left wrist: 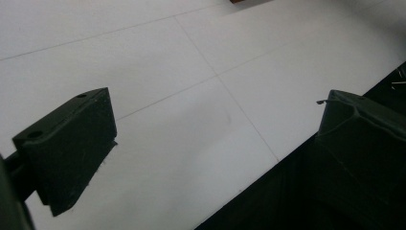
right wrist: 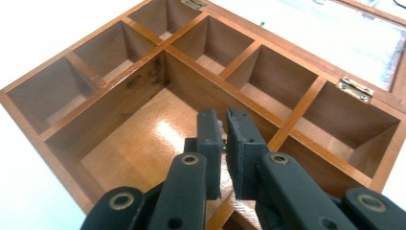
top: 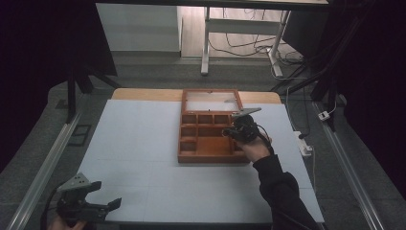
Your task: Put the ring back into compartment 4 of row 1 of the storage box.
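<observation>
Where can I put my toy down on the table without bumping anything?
The white table is bare left of the wooden box, and along the near side between the two grippers. It is crowded at the box's right edge, where the right gripper hangs over it.

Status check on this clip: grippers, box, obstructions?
Left gripper open, idle at near table edge. Right gripper nearly shut, over open wooden box. Visible compartments empty; nothing obstructing.

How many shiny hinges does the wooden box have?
2. One hinge sits at the right of the wooden box, the other hinge at the picture's top edge. More may be hidden.
</observation>
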### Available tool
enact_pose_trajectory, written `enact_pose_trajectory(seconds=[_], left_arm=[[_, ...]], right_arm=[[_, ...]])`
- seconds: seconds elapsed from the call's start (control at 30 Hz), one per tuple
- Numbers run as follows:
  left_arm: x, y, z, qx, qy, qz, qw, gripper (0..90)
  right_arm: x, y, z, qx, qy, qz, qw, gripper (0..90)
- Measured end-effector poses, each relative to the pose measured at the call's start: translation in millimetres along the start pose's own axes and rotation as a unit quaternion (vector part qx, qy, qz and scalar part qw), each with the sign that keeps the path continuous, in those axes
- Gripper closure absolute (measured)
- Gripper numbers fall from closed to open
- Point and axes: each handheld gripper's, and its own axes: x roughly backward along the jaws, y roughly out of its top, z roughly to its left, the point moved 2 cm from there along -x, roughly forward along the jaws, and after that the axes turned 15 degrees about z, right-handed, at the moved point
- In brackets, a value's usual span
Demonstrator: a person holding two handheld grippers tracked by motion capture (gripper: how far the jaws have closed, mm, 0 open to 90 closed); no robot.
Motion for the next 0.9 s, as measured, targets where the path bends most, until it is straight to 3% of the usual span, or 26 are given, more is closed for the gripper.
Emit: enact_pose_trajectory(seconds=[0.4,0.9], left_arm=[[-0.9,6.1,1.0,-0.018,0.011,-0.019,0.9996,0.0],[-3.2,6.6,3.9,-0.019,-0.012,-0.016,0.9996,0.2]], right_arm=[[-3.5,4.1,-13.3,-0.010,-0.003,-0.001,0.9999,84.4],[-3.9,8.6,-35.4,-0.031,-0.012,-0.008,0.9994,84.4]])
